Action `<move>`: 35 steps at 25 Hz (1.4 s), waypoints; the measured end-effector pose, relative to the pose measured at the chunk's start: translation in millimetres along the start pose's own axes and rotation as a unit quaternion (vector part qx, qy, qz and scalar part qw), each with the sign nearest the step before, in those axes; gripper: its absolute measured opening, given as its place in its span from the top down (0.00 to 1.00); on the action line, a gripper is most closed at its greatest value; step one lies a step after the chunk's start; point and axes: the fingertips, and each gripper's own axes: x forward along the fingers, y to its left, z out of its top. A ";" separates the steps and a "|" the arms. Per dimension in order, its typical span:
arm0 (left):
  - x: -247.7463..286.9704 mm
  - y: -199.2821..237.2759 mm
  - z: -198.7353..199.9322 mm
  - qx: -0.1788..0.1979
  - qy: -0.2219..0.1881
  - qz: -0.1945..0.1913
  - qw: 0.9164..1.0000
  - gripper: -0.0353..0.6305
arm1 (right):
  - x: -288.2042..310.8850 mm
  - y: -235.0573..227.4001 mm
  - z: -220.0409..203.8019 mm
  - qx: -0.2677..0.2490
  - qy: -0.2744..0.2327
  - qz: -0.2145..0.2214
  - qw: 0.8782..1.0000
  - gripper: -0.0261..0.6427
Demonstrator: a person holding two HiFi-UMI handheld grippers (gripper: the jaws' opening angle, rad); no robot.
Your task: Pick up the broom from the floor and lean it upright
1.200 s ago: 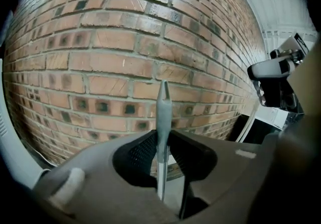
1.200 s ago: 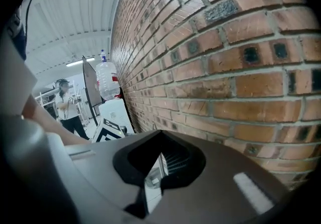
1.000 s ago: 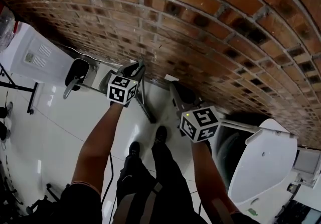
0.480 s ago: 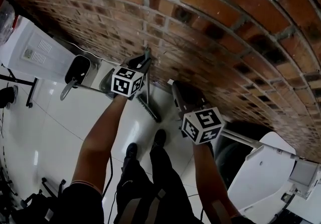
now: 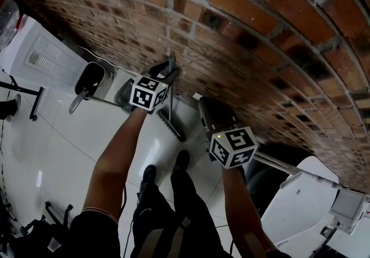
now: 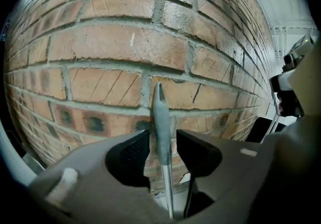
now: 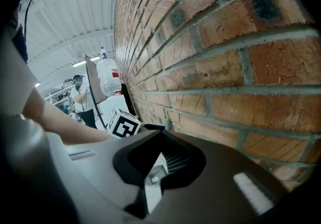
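against the brick wall (image 6: 110,52), on my left, my left hand-held gripper (image 6: 163,136) has just been opening its jaws. they stand wide, and the grey handle of the broom (image 6: 159,102) runs upright between the pads (image 6: 131,153), gripped by neither. the broom leans on the bricks, its brush head (image 5: 173,129) down on the white floor (image 5: 75,135). further right, my right hand-held gripper (image 7: 161,133) has its jaws together on nothing, close to the wall.

brick wall (image 5: 248,25): rough, matt red-brown brick with gritty grey mortar joints, some faces scored and pitted. floor (image 5: 63,147): smooth white tile, high gloss, picks up reflections. broom (image 6: 160,112): the handle tip looks like matt grey plastic, the shaft below it is smooth bright metal.
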 end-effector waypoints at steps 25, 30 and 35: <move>-267.1 -82.6 69.0 -0.011 -0.120 0.043 0.992 0.94 | -42.4 118.5 58.3 -0.080 -0.022 0.059 0.995 0.95; -299.1 -105.0 68.8 0.003 -0.106 0.036 0.994 0.95 | -56.0 154.6 63.2 -0.097 -0.041 0.079 0.991 0.95; -329.1 -131.3 77.2 0.003 -0.122 0.025 0.992 0.95 | -77.4 183.2 59.5 -0.108 -0.059 0.096 0.988 0.95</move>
